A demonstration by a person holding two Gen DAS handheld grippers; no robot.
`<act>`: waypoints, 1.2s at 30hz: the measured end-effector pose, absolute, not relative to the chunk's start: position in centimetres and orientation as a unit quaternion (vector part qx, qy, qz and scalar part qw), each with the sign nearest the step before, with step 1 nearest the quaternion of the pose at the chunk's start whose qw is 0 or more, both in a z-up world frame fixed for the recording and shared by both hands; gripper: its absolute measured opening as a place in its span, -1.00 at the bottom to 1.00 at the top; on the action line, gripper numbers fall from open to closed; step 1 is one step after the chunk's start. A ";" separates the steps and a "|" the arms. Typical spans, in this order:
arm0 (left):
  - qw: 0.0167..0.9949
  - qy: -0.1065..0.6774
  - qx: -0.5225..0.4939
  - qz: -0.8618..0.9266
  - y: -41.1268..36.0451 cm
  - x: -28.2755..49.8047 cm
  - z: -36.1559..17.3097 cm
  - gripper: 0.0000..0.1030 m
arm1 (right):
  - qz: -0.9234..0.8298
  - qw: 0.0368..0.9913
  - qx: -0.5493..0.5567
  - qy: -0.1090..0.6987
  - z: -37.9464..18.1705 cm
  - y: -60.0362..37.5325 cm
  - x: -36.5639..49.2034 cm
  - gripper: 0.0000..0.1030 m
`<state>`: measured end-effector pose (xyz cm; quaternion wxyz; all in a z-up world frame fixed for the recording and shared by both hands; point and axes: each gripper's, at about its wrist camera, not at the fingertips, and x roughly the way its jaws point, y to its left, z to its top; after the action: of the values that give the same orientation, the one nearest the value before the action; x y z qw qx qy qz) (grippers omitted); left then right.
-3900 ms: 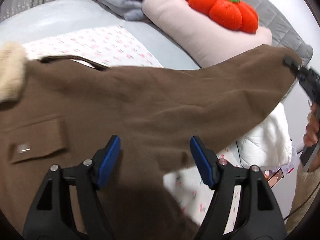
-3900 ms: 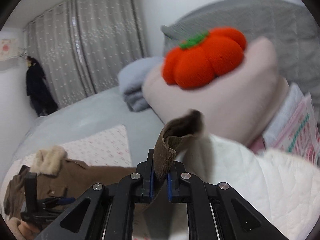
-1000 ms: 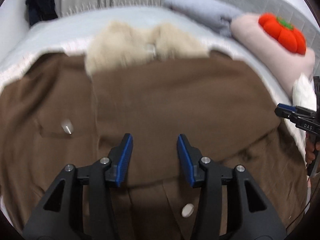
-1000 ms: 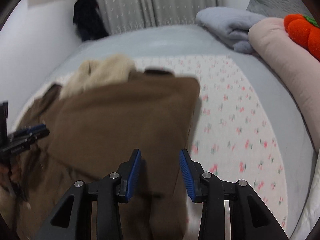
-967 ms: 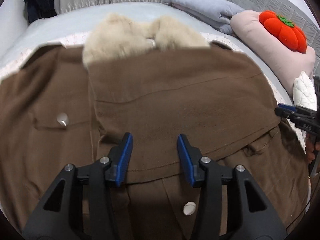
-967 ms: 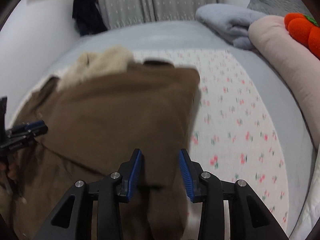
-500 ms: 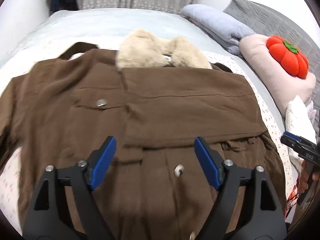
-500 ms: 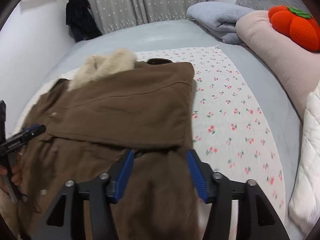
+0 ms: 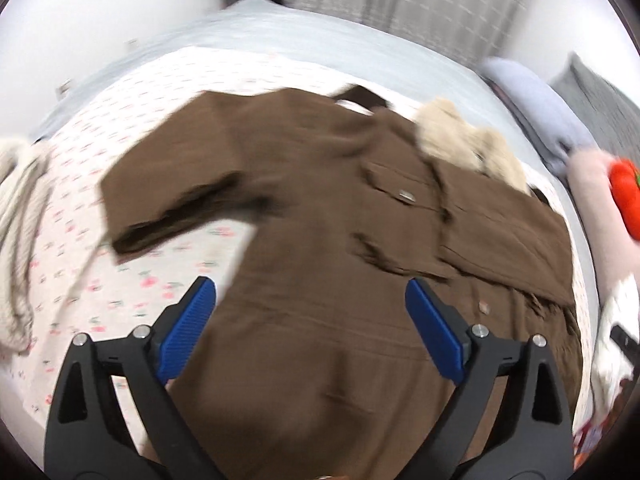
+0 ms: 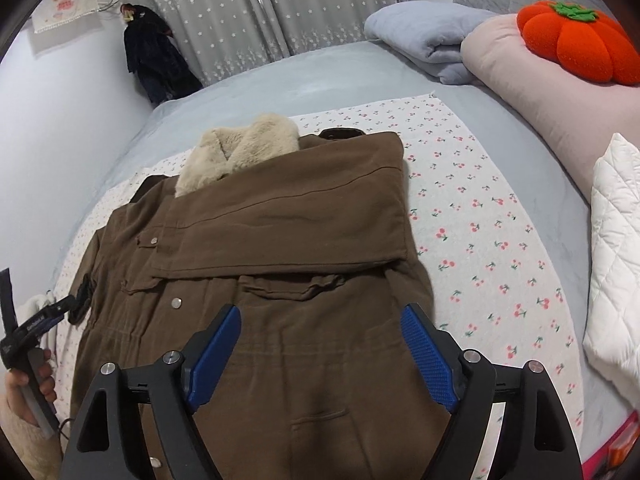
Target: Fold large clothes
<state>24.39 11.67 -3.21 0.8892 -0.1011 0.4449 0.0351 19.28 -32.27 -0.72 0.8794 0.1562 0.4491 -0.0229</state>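
1. The heavy brown cloth coat with a cream fur collar (image 10: pixel 280 280) is spread face-up on a white cherry-print sheet (image 10: pixel 480 216) over the grey bed (image 10: pixel 320 72). Its right sleeve (image 10: pixel 288 224) is folded across the chest; its left sleeve (image 9: pixel 180 184) lies stretched out on the sheet, away from the body.

2. The left claw (image 9: pixel 310 330) is spread wide over the lower body of the coat and nothing is held in it. The right claw (image 10: pixel 320 352) is likewise wide apart above the skirt of the coat, empty.

3. The folded sleeve could be dragged out of place if the coat body is pulled while the other sleeve is fetched; the cloth looks thick and would likely shift as one mass.

4. If only one layer of the outstretched sleeve is pinched, a crooked or bunched fold is likely. The left view is blurred, so the cuff edge cannot be placed exactly.

5. The sheet could be caught along with the cuff, as the sleeve lies flat upon it.

6. The long axis of the coat runs from the claws toward the curtains (image 10: pixel 260 12): collar at the far end, hem nearest the cameras and out of view.
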 end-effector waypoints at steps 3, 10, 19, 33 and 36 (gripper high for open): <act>0.890 0.428 -0.144 0.070 15.3 24.1 -4.2 0.87 | -0.033 0.876 0.158 0.455 -1.3 -31.2 20.1 0.65; 0.904 0.377 -0.194 0.055 19.8 25.4 -7.8 0.88 | -0.036 0.864 0.147 0.481 -3.5 -28.8 22.8 0.65; 0.880 0.376 -0.277 0.080 23.7 27.9 -10.9 0.88 | -0.037 0.851 0.189 0.488 -4.6 -28.5 24.6 0.65; 0.911 0.398 -0.036 0.104 23.3 29.1 -8.1 0.77 | -0.014 0.835 0.252 0.489 -5.1 -29.1 25.0 0.65; 0.916 0.394 0.014 0.073 22.0 28.2 -7.7 0.77 | -0.011 0.833 0.253 0.492 -5.4 -29.0 25.1 0.65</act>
<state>28.16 22.04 -7.70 0.9160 0.0141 0.3942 0.0730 25.10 -29.02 -5.41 0.8328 0.2528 0.4923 -0.0107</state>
